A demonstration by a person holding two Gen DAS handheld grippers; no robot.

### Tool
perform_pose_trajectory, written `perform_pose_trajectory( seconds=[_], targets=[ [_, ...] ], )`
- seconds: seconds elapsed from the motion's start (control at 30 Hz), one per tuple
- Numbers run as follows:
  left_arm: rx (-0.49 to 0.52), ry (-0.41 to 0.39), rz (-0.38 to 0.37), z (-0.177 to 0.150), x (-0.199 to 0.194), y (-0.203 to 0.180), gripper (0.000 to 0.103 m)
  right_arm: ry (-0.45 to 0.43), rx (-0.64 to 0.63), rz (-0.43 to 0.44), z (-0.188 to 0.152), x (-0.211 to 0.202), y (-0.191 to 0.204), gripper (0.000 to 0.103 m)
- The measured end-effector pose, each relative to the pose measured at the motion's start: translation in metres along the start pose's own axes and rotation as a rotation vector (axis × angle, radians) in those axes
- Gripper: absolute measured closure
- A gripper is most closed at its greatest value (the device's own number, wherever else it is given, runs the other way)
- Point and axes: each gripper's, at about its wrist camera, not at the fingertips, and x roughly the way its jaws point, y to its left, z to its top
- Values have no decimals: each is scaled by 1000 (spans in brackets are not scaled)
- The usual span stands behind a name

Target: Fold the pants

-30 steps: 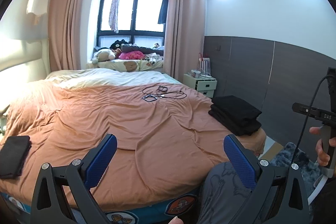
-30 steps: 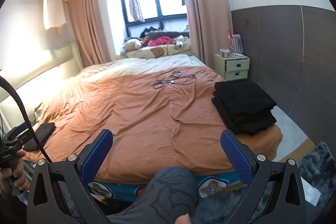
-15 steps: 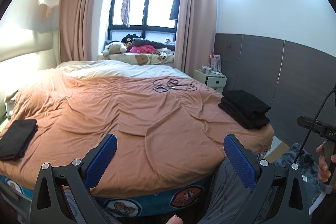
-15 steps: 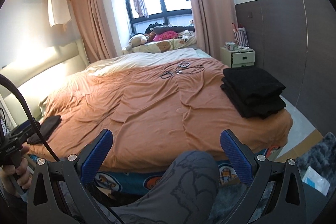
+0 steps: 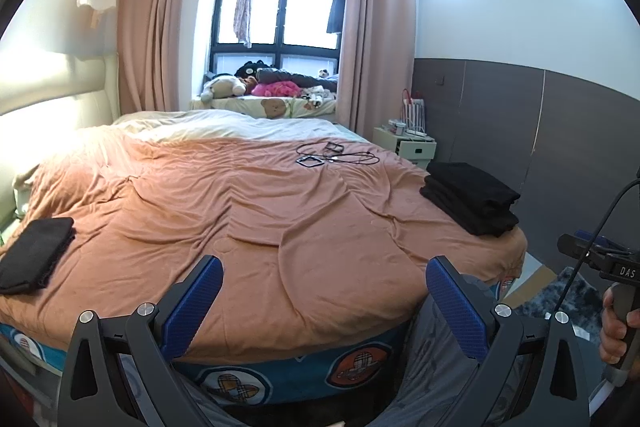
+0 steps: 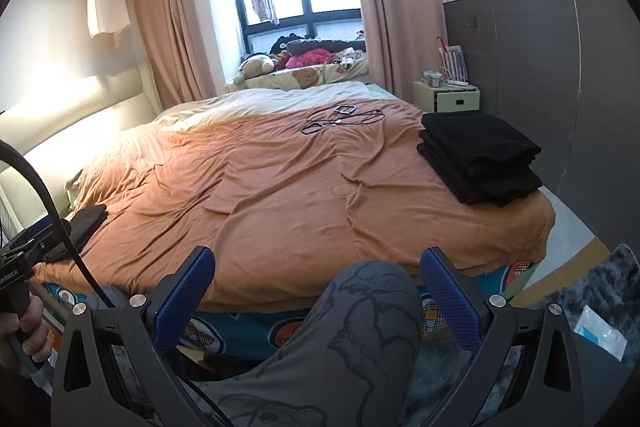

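Matt, creased cloth bedspread (image 5: 248, 211); ribbed blue pads (image 5: 192, 303).

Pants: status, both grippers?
Left gripper open, empty. Right gripper open, empty. Black folded stack on bed's right edge. Cables mid-bed.

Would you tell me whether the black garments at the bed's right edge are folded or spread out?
Folded: the black garments sit as a neat layered stack on the orange bedcover.

A wide bed (image 5: 260, 219) under a rumpled orange cover fills the frame's middle. Behind it, top centre, a dark-framed window (image 5: 280, 15) glows between pink curtains (image 5: 152, 27). A white nightstand (image 5: 408, 143) stands at right against grey wall panelling (image 5: 520, 115).
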Motion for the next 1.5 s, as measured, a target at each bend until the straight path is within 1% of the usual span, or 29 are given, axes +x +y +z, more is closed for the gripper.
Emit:
perform_pose_trajectory(
  seconds=[0.63, 1.5],
  targets=[
    [-9, -15, 6, 1, -7, 1, 0, 0, 17, -6, -5, -7, 1, 0],
    [-12, -13, 0, 1, -10, -2, 0, 9, 10, -5, -2, -7, -1, 0]
  ],
)
